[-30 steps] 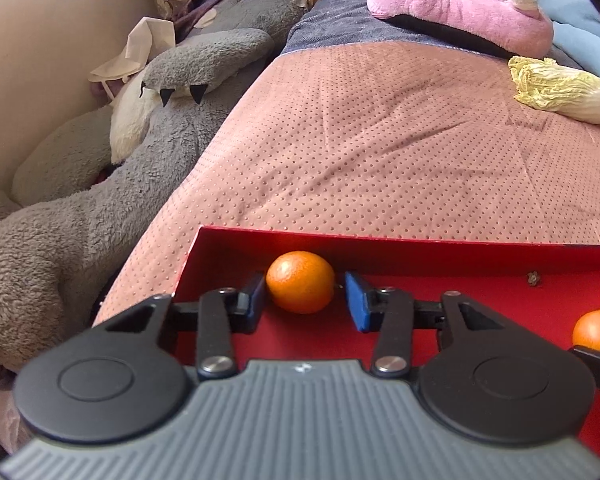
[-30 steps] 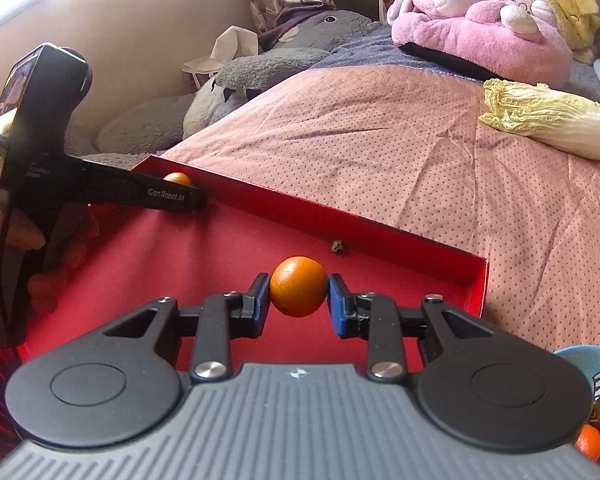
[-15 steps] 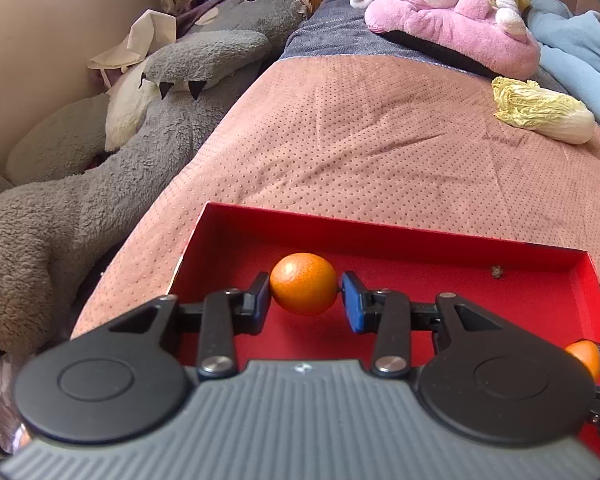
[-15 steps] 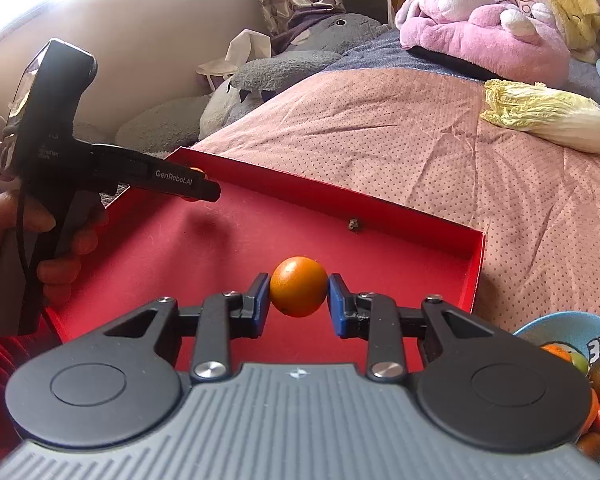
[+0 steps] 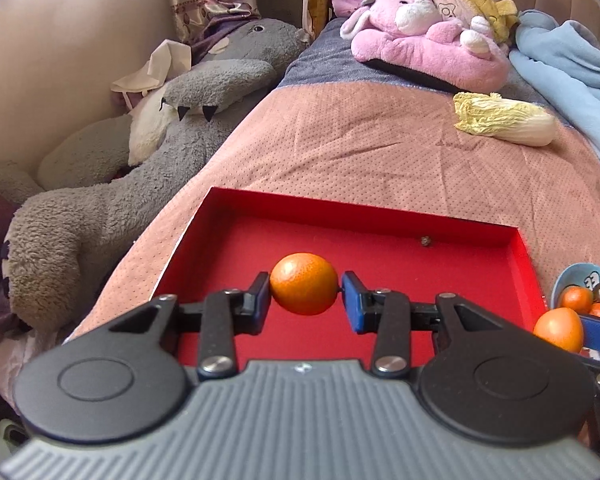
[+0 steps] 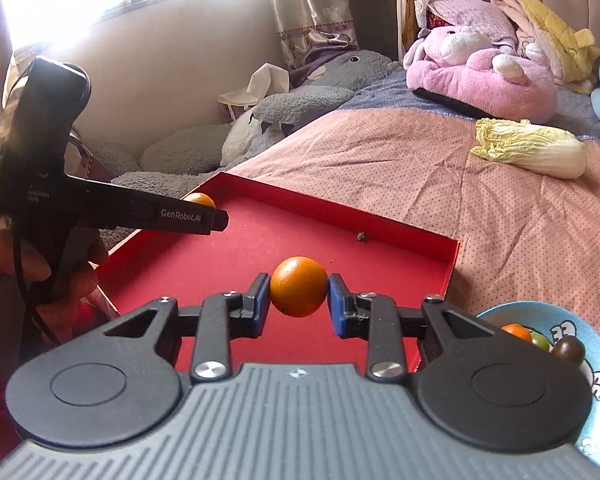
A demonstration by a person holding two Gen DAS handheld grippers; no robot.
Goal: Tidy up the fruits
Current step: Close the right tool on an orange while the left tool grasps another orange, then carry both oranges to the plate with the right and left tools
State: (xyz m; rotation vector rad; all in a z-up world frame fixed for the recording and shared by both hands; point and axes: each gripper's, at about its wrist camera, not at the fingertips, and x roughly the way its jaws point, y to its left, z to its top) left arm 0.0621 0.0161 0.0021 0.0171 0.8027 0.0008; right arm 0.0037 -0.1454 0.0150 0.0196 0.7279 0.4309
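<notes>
My left gripper (image 5: 305, 295) is shut on an orange mandarin (image 5: 304, 289), held above the red tray (image 5: 380, 216). My right gripper (image 6: 299, 293) is shut on a second orange fruit (image 6: 298, 286), also lifted over the red tray (image 6: 340, 210). In the right wrist view the left gripper (image 6: 204, 216) shows from the side at the left with its mandarin (image 6: 199, 199) peeking behind it, held by a person's hand (image 6: 24, 256). In the left wrist view the right gripper's fruit (image 5: 558, 329) appears at the lower right. A blue bowl (image 6: 596, 364) with several small fruits sits right of the tray.
The tray lies on a pink dotted bedspread (image 5: 380, 144). A small dark speck (image 5: 424, 241) rests in the tray's far part. A napa cabbage (image 5: 508, 124) lies further back. Grey plush toy (image 5: 112, 208) lines the left edge; a pink plush (image 5: 424, 52) and blue blanket (image 5: 572, 72) are behind.
Both grippers have risen and drawn back with their fruits, so the whole tray now shows beneath them. The blue bowl has come into view at the right.
</notes>
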